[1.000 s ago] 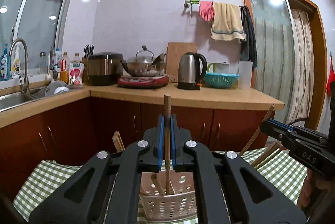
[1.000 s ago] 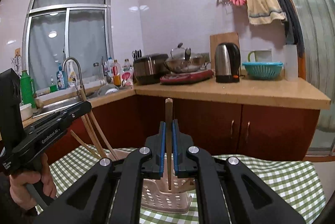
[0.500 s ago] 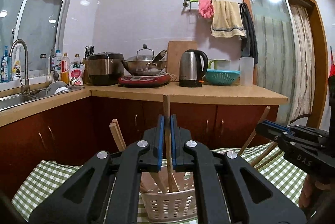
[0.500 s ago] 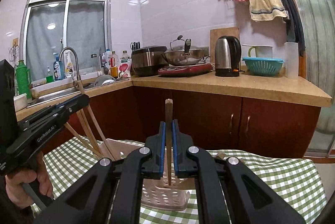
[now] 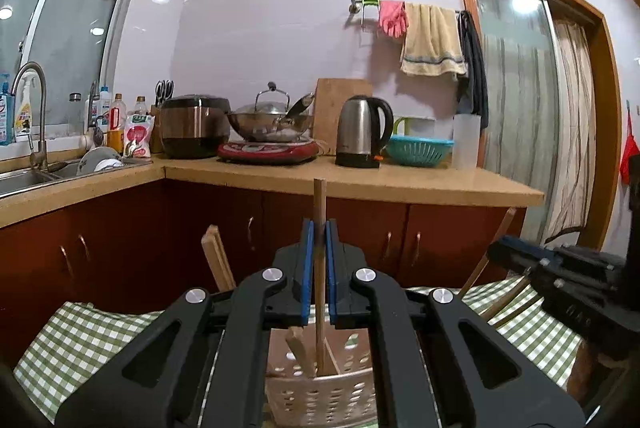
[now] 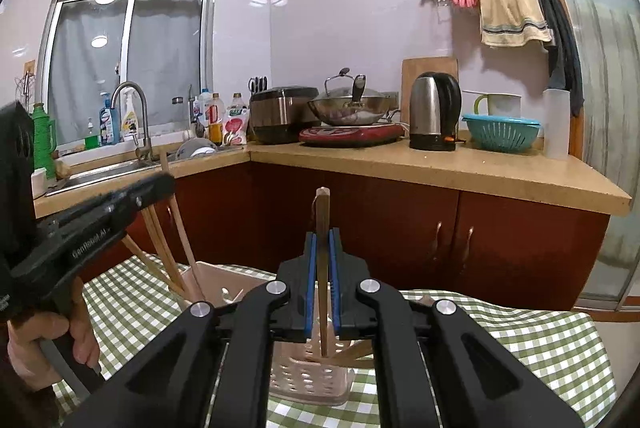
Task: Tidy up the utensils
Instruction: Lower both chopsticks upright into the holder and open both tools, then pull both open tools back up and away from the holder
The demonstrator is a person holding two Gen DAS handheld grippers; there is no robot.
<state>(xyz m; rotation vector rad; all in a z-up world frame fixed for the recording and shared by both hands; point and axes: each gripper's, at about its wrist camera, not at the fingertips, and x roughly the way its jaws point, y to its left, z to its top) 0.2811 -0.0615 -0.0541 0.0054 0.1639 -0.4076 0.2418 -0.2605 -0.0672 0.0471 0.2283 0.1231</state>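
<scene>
- Two grippers each pinch one wooden chopstick: the left gripper (image 5: 319, 228) has its jaws closed tight on a chopstick (image 5: 319, 199) that stands straight up, and the right gripper (image 6: 321, 240) has its jaws closed tight on another chopstick (image 6: 322, 211).
- Both sticks point down into the pink basket (image 5: 320, 394), with their low ends inside it.
- More chopsticks (image 6: 168, 252) lean in the basket on its left side.
- What could go wrong: I think a stick could tip out if it is let go while leaning, or the two grippers could bump because they are near each other over the basket.
- The light basket could also slide or fall over if a stick pushes its wall.
- The basket sits on a green checked cloth (image 6: 532, 336).
- Behind the basket are red-brown cupboards, a tan counter (image 6: 440, 163), a kettle (image 6: 434, 111) and a sink (image 6: 104, 171).
</scene>
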